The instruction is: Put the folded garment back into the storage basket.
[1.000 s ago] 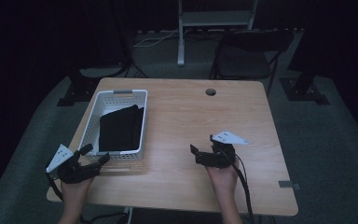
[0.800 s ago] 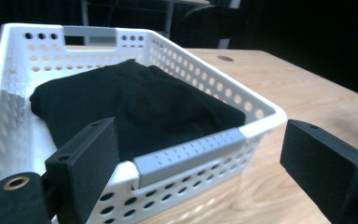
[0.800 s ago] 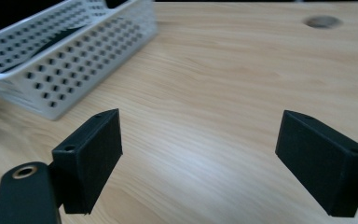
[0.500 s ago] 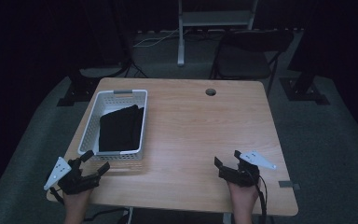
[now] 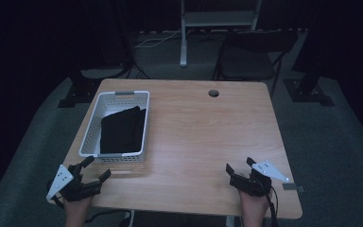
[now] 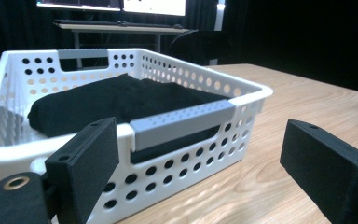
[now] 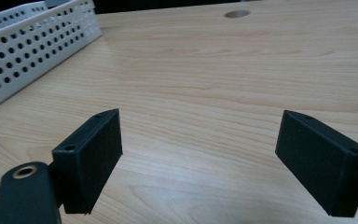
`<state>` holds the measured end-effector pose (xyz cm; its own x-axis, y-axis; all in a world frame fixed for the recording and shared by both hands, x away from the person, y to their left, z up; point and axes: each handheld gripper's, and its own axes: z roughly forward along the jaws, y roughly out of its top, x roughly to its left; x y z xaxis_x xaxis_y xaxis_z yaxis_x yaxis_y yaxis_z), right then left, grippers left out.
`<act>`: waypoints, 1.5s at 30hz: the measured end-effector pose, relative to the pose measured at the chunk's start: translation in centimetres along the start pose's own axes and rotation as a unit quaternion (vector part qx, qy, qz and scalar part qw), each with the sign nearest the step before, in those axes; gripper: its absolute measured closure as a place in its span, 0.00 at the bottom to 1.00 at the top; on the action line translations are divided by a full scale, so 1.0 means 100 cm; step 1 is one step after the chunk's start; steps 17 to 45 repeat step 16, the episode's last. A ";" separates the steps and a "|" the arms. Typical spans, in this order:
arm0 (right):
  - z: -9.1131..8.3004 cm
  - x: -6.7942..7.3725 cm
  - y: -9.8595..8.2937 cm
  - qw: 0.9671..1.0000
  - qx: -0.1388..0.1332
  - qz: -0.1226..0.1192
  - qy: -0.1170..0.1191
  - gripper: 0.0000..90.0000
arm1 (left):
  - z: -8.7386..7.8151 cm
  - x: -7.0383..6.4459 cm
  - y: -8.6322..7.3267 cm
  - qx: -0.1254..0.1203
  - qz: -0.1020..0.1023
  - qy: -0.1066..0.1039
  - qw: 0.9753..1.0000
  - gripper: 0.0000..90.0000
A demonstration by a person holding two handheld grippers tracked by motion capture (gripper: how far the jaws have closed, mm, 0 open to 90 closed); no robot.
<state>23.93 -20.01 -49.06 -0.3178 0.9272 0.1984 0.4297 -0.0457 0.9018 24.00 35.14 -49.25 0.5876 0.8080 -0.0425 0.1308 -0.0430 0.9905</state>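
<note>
A white perforated basket (image 5: 89,137) stands on the left half of the wooden table, with a folded black cloth (image 5: 122,128) lying inside it. In the left gripper view the basket (image 6: 177,140) and its grey handle (image 6: 182,122) sit just ahead of the wide-apart jaws, the cloth (image 6: 116,100) inside. My left gripper (image 5: 97,168) rests at the table's front left corner, open and empty, just short of the basket's near end. My right gripper (image 5: 238,166) lies open and empty near the front right edge. In the right gripper view bare table (image 7: 200,107) lies between the jaws.
A round cable hole (image 5: 213,93) is in the table near its far edge. Beyond the table stand a dark folding chair (image 5: 248,59) and a metal stand (image 5: 184,33). The basket's side (image 7: 23,51) shows at the upper left of the right gripper view.
Both grippers have drawn back toward the table's front edge. The right one moved right and nearer from the middle; the left one slid back from the basket's corner.
</note>
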 end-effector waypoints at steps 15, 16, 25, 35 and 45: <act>-0.009 -0.006 -0.005 1.000 -0.015 0.014 -0.004 0.16 | -0.001 0.000 -0.001 -0.016 0.014 0.007 1.000 0.13; -0.009 -0.006 -0.005 1.000 -0.016 0.015 -0.003 0.15 | -0.001 0.000 -0.001 -0.017 0.013 0.006 1.000 0.13; -0.009 -0.006 -0.005 1.000 -0.016 0.015 -0.003 0.15 | -0.001 0.000 -0.001 -0.017 0.013 0.006 1.000 0.13; -0.009 -0.006 -0.005 1.000 -0.016 0.015 -0.003 0.15 | -0.001 0.000 -0.001 -0.017 0.013 0.006 1.000 0.13; -0.009 -0.006 -0.005 1.000 -0.016 0.015 -0.003 0.15 | -0.001 0.000 -0.001 -0.017 0.013 0.006 1.000 0.13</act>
